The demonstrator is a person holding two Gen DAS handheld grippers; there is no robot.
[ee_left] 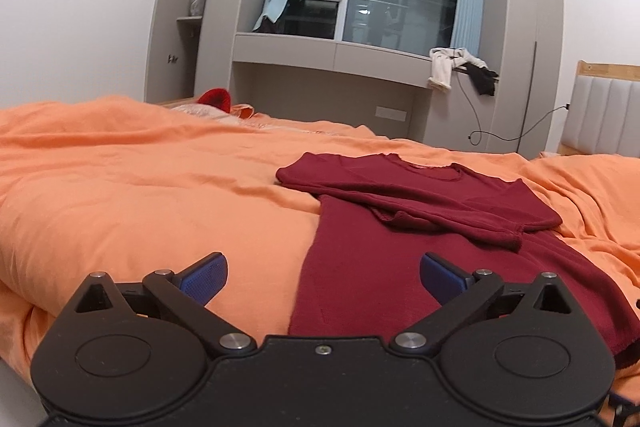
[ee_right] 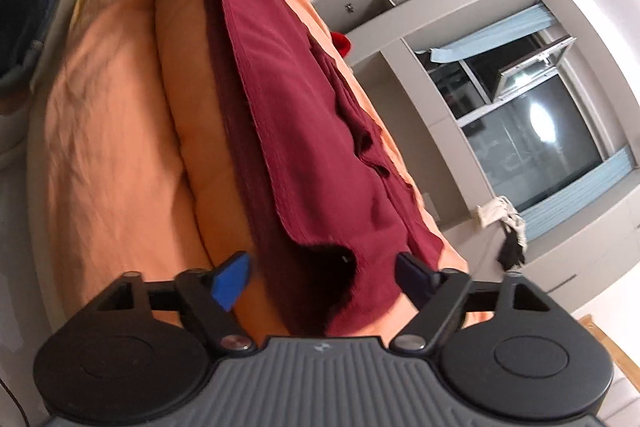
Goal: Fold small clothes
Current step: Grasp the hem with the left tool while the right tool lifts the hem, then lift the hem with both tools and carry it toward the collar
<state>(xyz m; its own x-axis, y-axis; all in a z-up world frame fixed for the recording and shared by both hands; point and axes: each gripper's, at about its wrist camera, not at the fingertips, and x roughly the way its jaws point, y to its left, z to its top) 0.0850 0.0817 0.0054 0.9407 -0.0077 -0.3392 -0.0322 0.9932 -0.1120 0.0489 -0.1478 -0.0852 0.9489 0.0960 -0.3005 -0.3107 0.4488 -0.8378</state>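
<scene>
Bed (ee_left: 120,187) under an orange quilt (ee_left: 140,163); dark red top (ee_left: 400,247) lies flat on it, both sleeves already folded across the chest, hem end toward the near bed edge, hem corner sagging over the quilt's edge in the right view; left gripper (ee_left: 323,277) low at the hem, fingers (ee_left: 206,277) spread wide, nothing held, one over bare quilt, one over the cloth; right gripper (ee_right: 324,281) rolled sideways at the other hem corner, fingers (ee_right: 230,281) apart, cloth between them but not pinched. Risks, my read: closing here could catch quilt with the hem and drag the bedding; uneven bite between the two corners would skew the fold; a fast lift could flip the sleeves open.
</scene>
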